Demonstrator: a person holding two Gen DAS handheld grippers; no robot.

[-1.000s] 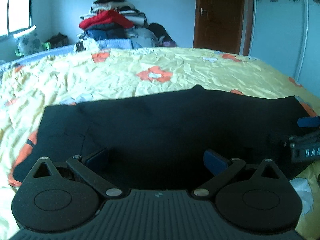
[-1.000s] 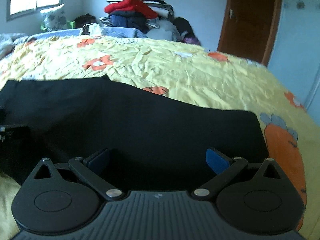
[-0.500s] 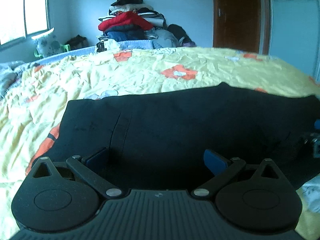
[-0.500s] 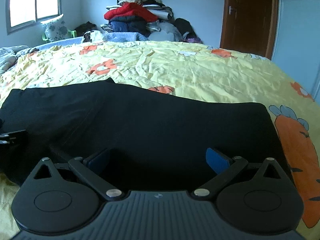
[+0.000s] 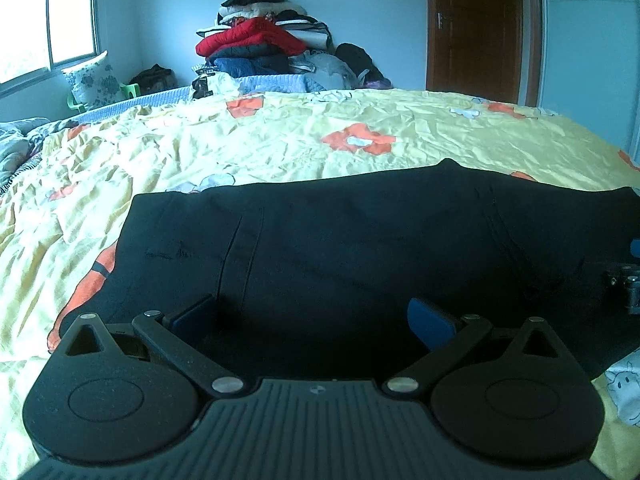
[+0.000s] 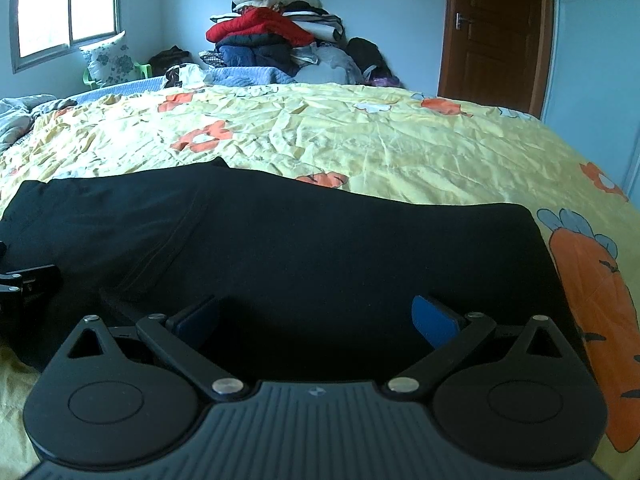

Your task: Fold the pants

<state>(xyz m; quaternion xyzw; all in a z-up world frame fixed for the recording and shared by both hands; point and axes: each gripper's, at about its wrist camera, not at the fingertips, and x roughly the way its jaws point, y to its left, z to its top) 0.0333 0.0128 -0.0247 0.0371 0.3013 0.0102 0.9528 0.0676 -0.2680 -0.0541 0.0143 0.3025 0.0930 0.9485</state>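
Black pants (image 5: 360, 248) lie flat across the yellow flowered bedspread (image 5: 248, 148), folded lengthwise into a long dark strip. My left gripper (image 5: 312, 316) hovers open over the near edge of the pants' left part, its blue pads wide apart with nothing between them. My right gripper (image 6: 316, 316) is likewise open above the right part of the pants (image 6: 320, 248). Each view catches the other gripper at its side edge: the right one (image 5: 628, 280) and the left one (image 6: 20, 284).
The bedspread (image 6: 360, 148) stretches far beyond the pants. A tall pile of clothes (image 5: 264, 48) rises at the far side of the bed, a window (image 5: 44, 28) stands at the left and a brown door (image 5: 476, 28) at the right.
Both views have tilted up and pulled slightly back from the pants; the left one also swung right. The pants lie as before and both grippers stay open.
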